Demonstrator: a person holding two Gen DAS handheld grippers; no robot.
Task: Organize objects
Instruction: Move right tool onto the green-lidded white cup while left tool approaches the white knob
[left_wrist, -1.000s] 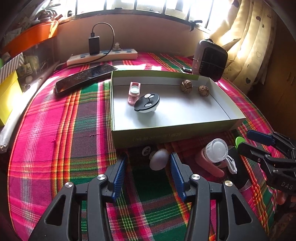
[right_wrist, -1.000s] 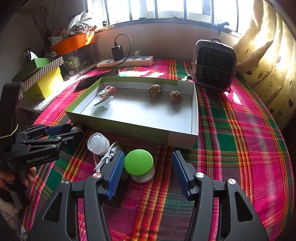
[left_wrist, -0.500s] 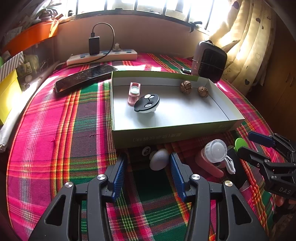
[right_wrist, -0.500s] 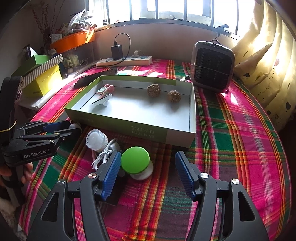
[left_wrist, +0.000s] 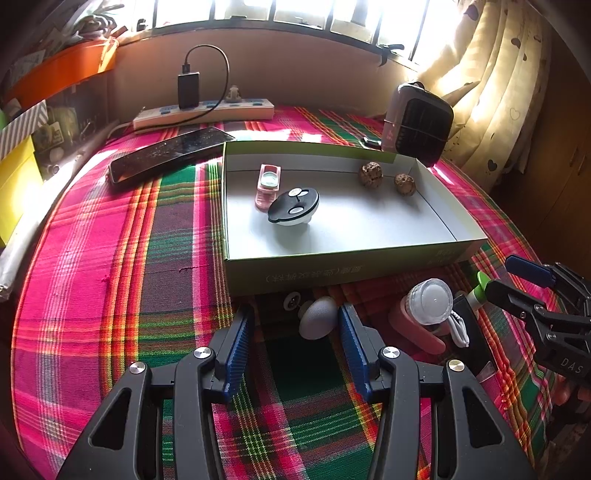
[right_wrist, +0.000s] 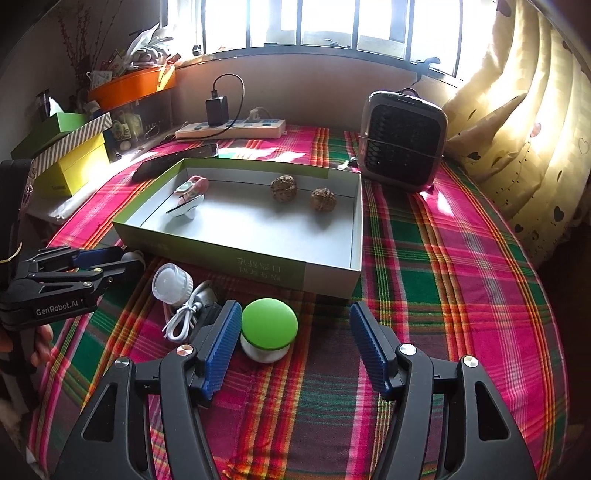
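My left claw (left_wrist: 295, 332) stands open, its ribbed blue pads either side of a smooth grey egg-shaped piece (left_wrist: 317, 322) that lies on the plaid cloth (left_wrist: 110, 266), close to the right pad, just before the box (left_wrist: 343, 264). My right claw (right_wrist: 293, 341) is open too, wider, with a round green-capped knob (right_wrist: 269, 328) on a white base sitting by its left pad. The box is shallow green cardboard with a pale matt floor, and I count four things in it: two rough brown walnuts (right_wrist: 283, 187) near the far wall, one pink oblong case (left_wrist: 268, 181), and one black-topped white dome (left_wrist: 294, 206) tilted beside it. In front of the box, between my claws, lie one frosted round cap on a pink body (left_wrist: 430, 301) and one coiled white cable (right_wrist: 183, 317).
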